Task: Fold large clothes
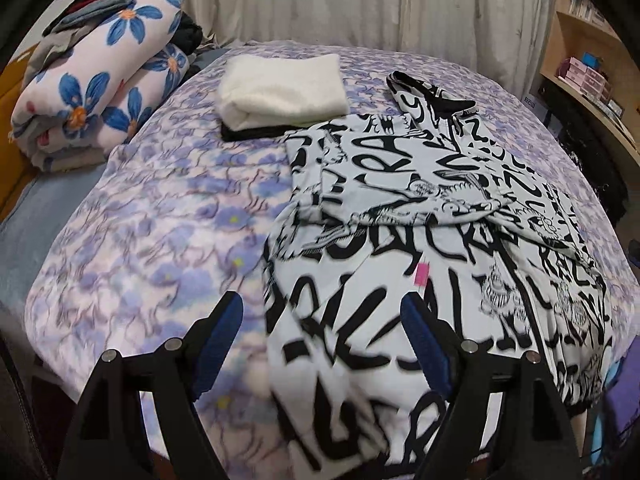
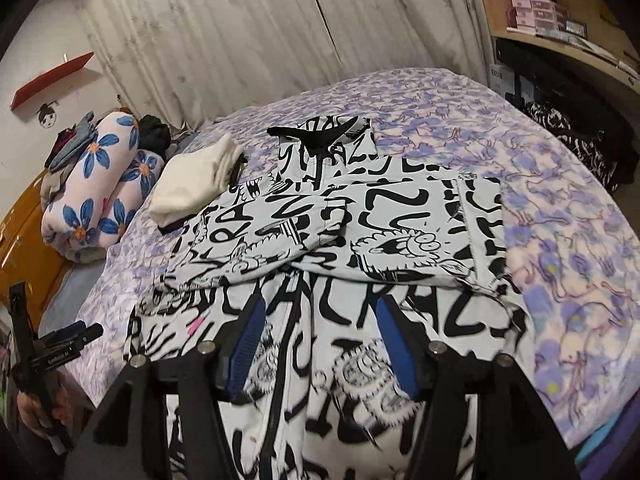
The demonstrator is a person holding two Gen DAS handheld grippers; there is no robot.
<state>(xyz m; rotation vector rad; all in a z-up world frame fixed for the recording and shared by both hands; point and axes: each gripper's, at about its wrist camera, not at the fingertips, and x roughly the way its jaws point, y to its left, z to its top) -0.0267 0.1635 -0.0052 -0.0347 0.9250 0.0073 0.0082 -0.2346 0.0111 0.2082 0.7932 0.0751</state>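
Note:
A white garment with black graffiti lettering [image 1: 420, 248] lies spread on the bed, its sleeves folded across its middle; it also shows in the right wrist view [image 2: 360, 220]. A small pink tag [image 1: 421, 274] sits on it. My left gripper [image 1: 320, 312] is open and empty, above the garment's left edge near the bed's front. My right gripper [image 2: 320, 312] is open and empty, above the garment's lower middle. The left gripper also shows at the far left of the right wrist view [image 2: 68, 340].
The bed has a purple floral blanket [image 1: 160, 208]. A folded white cloth on a black one [image 1: 280, 92] lies behind the garment. A rolled blue-flower quilt [image 1: 92, 80] with clothes on top is at the left. Wooden shelves [image 1: 592, 64] stand at the right, curtains behind.

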